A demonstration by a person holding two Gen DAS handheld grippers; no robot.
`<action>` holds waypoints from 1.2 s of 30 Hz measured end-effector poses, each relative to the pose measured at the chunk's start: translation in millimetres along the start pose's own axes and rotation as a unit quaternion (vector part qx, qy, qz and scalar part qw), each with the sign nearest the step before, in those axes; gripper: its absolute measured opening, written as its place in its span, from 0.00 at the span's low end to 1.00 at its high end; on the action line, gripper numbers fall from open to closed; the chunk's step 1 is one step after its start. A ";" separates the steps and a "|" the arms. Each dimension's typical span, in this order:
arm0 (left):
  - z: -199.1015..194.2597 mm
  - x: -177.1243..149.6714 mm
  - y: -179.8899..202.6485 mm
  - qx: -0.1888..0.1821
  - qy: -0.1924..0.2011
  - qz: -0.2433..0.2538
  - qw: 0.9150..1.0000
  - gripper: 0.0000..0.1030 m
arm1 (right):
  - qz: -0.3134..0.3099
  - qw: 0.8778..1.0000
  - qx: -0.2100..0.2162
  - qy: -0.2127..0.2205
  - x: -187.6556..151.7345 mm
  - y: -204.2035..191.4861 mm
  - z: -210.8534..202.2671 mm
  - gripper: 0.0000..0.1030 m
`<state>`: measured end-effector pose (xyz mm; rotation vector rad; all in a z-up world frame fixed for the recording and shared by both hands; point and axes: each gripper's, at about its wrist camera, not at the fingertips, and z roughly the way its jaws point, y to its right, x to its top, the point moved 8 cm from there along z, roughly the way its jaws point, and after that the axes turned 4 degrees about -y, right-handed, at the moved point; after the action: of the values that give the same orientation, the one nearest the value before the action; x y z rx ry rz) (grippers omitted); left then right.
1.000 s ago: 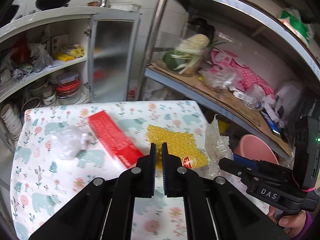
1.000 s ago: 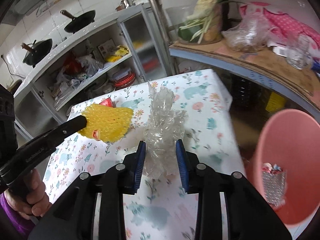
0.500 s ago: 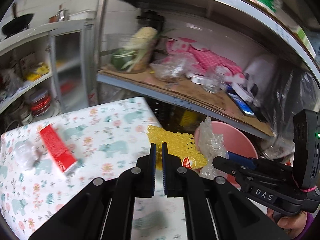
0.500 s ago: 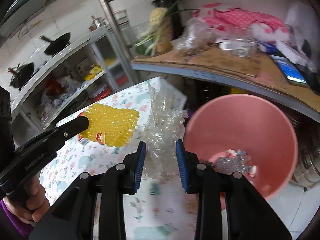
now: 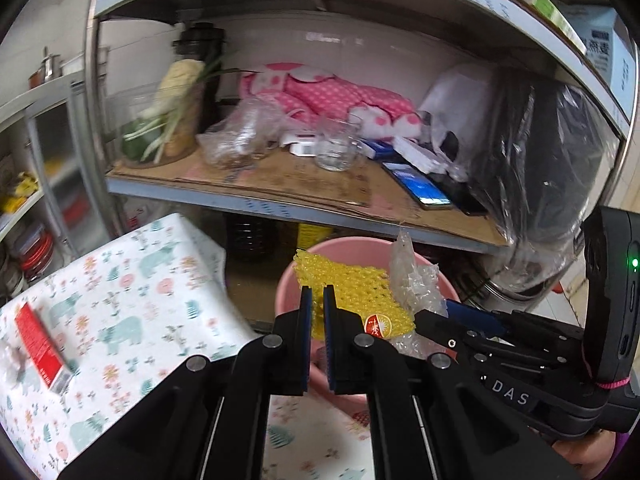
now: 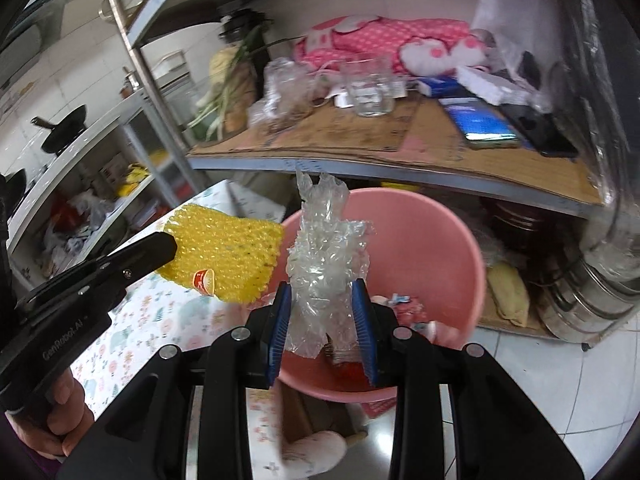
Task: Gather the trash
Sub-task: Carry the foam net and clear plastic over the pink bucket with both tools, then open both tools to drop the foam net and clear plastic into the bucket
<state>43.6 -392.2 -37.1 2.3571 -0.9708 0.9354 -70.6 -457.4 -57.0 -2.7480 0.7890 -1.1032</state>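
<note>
Yellow foam netting point(image 5: 360, 292) with a small red-and-white sticker hangs pinched at its edge in the left tongs point(image 5: 314, 312), whose blue-lined pads are pressed together on it; in the right wrist view the same netting point(image 6: 228, 256) juts from the black tip of the left tongs point(image 6: 162, 246) above the near left rim of a pink plastic bucket point(image 6: 424, 232). The right tongs point(image 6: 322, 324) are clamped on a crumpled wad of clear plastic wrap point(image 6: 326, 268), which stands upright between the pads and rises above them, held over the open mouth of the bucket. Inside the bucket lie a few bits of wrapper, red and white, too blurred to name. From the left wrist view the plastic wrap point(image 5: 412, 276) sits just to the right of the netting, both in front of the pink bucket point(image 5: 288, 280), which stands on the floor beside the worktop point(image 5: 132, 280) covered in a floral, animal-print cloth. On that cloth, well apart from the bucket, lies a red box point(image 5: 38, 344). Behind the bucket a metal shelf point(image 5: 280, 184) lined with cardboard carries a glass jar point(image 5: 336, 148), pink spotted fabric point(image 5: 340, 96), a phone point(image 5: 420, 188) and leafy vegetables in a container. A hand grips the handle of the left tongs at the lower left of the right wrist view.
</note>
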 end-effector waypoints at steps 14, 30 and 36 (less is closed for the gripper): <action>48.6 -14.1 25.4 -0.009 -0.047 0.026 0.999 0.05 | 0.017 0.999 -0.027 -0.020 -5.5 30.0 19.6 0.31; 70.0 -30.2 17.7 -0.004 -0.073 0.019 0.997 0.05 | 0.014 0.998 -0.041 -0.044 -13.5 33.3 41.7 0.31; 70.7 -30.1 15.3 -0.006 -0.073 0.014 0.997 0.05 | 0.010 0.998 -0.046 -0.046 -14.4 31.1 44.4 0.31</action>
<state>46.4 -430.8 -105.2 2.4355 -1.0646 0.7747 -63.3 -482.5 -106.6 -2.8350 0.8752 -0.9525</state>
